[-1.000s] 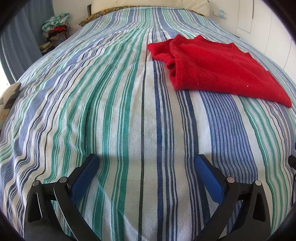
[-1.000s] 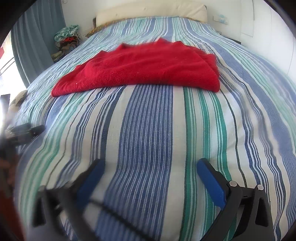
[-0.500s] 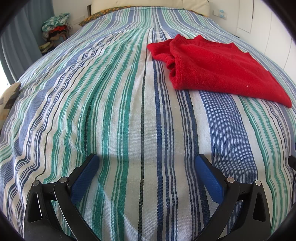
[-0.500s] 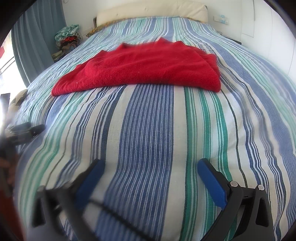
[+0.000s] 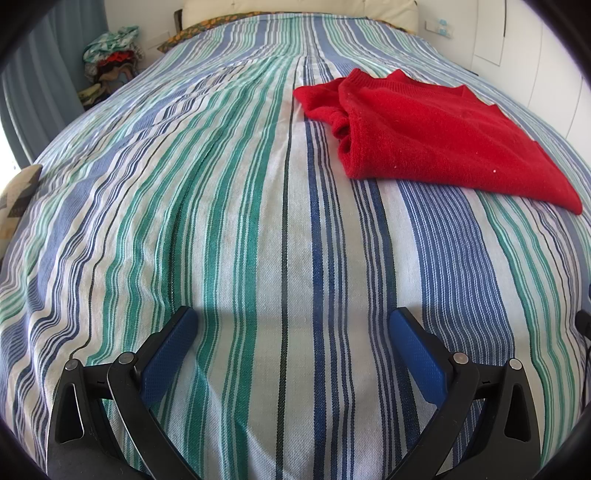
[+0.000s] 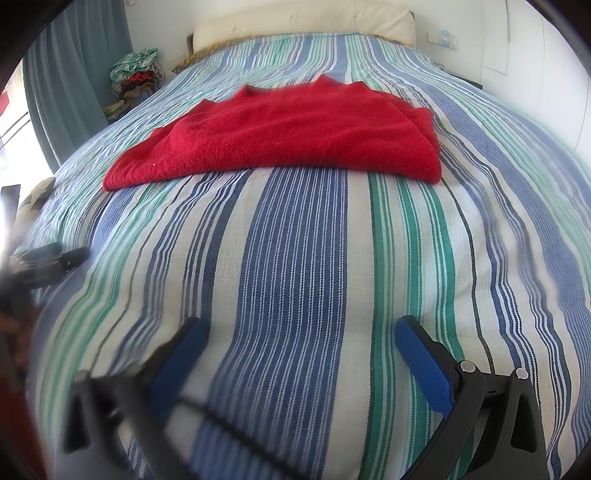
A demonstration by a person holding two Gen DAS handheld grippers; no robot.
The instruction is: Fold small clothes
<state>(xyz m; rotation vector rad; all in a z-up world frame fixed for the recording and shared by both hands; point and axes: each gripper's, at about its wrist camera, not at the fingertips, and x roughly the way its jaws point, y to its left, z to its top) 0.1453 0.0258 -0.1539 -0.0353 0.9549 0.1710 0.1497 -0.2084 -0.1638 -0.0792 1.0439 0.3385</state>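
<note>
A red knitted sweater (image 5: 428, 136) lies folded flat on the striped bedspread (image 5: 221, 206), at the upper right in the left wrist view. In the right wrist view the sweater (image 6: 288, 136) lies straight ahead, in the middle of the bed. My left gripper (image 5: 293, 325) is open and empty, low over the bedspread, well short and left of the sweater. My right gripper (image 6: 301, 332) is open and empty, low over the bedspread (image 6: 303, 258), short of the sweater's near edge. The left gripper also shows at the far left of the right wrist view (image 6: 48, 258).
A pile of clothes (image 5: 110, 55) stands beside the bed at the far left, next to a grey-blue curtain (image 6: 70, 85). A cream headboard (image 6: 303, 18) is at the far end. A white wall (image 5: 535, 55) runs along the right side. A patterned cushion (image 5: 18, 199) lies at the left edge.
</note>
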